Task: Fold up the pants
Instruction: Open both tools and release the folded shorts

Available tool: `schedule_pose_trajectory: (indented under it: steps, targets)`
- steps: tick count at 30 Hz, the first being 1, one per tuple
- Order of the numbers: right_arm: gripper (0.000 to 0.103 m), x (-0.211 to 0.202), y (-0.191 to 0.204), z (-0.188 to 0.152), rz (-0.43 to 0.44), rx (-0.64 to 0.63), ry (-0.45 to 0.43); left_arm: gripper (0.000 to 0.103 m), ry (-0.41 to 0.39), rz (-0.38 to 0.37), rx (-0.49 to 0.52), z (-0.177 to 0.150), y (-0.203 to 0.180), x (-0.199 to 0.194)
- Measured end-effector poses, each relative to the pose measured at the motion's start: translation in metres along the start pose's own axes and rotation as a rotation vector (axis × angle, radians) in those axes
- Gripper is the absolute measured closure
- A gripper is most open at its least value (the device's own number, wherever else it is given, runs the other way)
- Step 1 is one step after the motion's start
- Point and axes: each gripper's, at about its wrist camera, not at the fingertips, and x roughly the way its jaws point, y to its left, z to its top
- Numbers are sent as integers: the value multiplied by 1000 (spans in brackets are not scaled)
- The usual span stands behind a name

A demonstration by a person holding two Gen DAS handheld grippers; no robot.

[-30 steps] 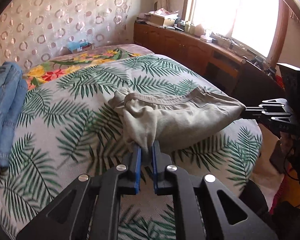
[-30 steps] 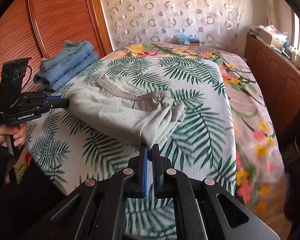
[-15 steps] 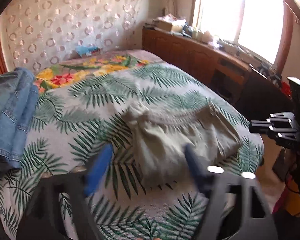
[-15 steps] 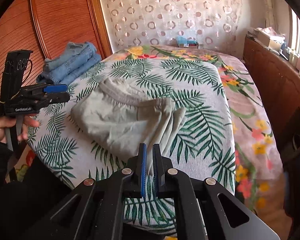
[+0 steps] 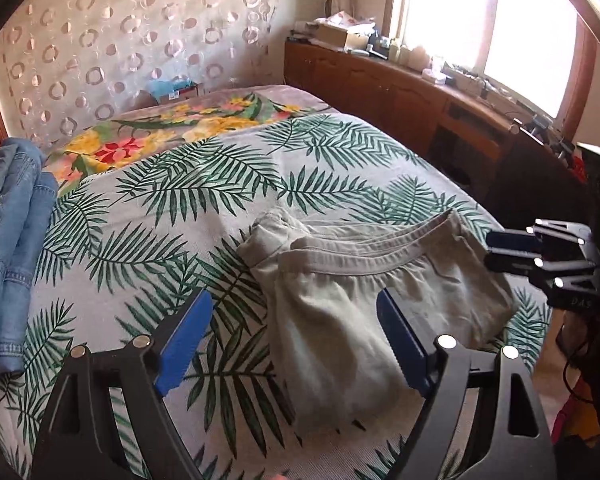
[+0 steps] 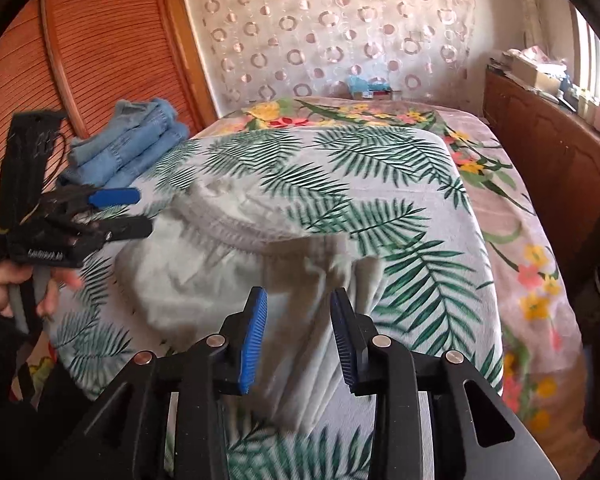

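The pale grey-green pants [image 5: 364, 304] lie folded in a compact bundle on the palm-leaf bedspread [image 5: 204, 200], waistband toward the far side. My left gripper [image 5: 296, 332] is open and empty, its blue pads either side of the near edge of the pants. My right gripper [image 6: 298, 334] is open and empty just above the near end of the pants [image 6: 204, 276]. The right gripper also shows in the left wrist view [image 5: 508, 250], at the right edge of the pants. The left gripper shows in the right wrist view [image 6: 120, 212], beside the left end of the pants.
A stack of folded blue jeans [image 5: 8, 240] sits on the left side of the bed; it also shows in the right wrist view [image 6: 128, 148]. A wooden cabinet [image 5: 420, 112] with clutter runs along the window side. A floral sheet [image 6: 520, 240] covers the rest of the bed.
Both grippers let go of the pants and opened. The pants dropped flat onto the bed. Both grippers pulled back slightly.
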Motion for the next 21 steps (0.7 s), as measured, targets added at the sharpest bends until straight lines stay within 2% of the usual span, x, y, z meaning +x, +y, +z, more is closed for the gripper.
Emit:
schedule_pose_trajectory:
  steps: [3,9,11,13,15,18,21]
  targets:
    - [69,11,-5,7,-16,11,4,18,16,14,10,2,2,10]
    - [69,35,-8,20,-37,4,30,19,26,-3,-13,5,11,20]
    - [69,39,-10,22,-42,10,41,26,14,-10,-15,7,11,18]
    - [69,43,-13,25,-38,27,49,38,-9,-20,-15,8,11,14]
    - [69,46,-14,29,-36,38,50,43,-21,-35,-20,10,10,11]
    - [69,45,-14,31,-29,27,44,54,-18,-56,-2,10,7,10]
    - [73,45,-11,30,-13,10,48,54,5,-71,14,9,2,14]
